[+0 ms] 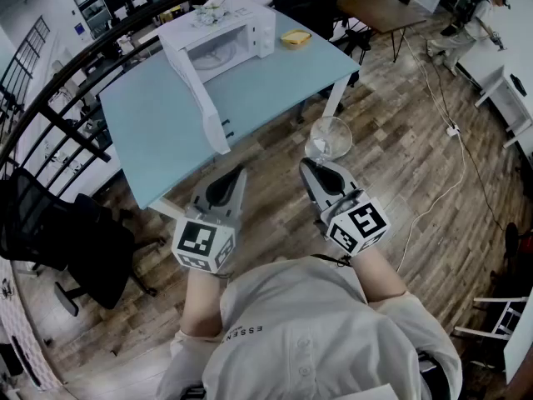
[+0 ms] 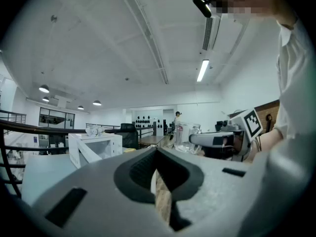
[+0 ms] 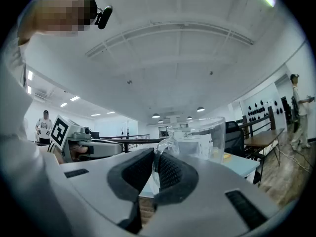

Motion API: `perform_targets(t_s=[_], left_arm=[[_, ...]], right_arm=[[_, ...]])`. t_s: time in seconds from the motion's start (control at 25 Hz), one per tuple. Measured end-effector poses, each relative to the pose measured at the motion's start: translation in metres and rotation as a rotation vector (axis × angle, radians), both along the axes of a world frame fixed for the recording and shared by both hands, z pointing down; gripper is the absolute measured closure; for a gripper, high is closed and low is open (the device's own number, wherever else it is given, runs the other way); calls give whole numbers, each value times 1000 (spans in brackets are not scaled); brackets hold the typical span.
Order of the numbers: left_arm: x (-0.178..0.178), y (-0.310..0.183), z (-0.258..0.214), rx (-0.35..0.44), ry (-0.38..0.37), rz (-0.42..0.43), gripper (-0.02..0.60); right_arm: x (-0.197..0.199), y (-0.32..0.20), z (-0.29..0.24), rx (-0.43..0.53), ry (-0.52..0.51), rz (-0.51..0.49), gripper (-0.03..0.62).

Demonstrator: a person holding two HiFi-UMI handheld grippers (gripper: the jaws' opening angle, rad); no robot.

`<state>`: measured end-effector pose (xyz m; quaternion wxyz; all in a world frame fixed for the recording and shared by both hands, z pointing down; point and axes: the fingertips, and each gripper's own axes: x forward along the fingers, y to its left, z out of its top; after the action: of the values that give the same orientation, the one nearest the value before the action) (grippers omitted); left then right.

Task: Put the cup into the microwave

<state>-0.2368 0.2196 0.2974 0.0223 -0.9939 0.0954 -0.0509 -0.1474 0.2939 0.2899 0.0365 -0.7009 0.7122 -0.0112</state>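
The microwave (image 1: 221, 44) stands with its door open on the bench (image 1: 141, 132). In front of it, the left claw (image 1: 240, 172) is pressed together, empty. The right claw (image 1: 310, 165) pinches the clear cup (image 1: 329, 137) by its handle, well apart from the microwave.

The base of the cup (image 3: 200, 137) is hidden behind the body of the right gripper (image 3: 155, 157) — only rim and wall show. On the counter (image 1: 158, 132), a yellow item (image 1: 295, 37) beside the microwave (image 1: 221, 44) and a pale bundle (image 1: 215, 5) on top of it are too small to identify.
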Motion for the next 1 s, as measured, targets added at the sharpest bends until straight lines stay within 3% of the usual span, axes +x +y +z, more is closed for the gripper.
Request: perform_targets(t_s=[0.56, 1.0], left_arm=[[18, -25, 8, -22, -2, -14, 581], [75, -63, 33, -51, -29, -71, 581]], right_arm=[[19, -30, 4, -9, 0, -15, 569], [88, -75, 25, -18, -49, -70, 569]])
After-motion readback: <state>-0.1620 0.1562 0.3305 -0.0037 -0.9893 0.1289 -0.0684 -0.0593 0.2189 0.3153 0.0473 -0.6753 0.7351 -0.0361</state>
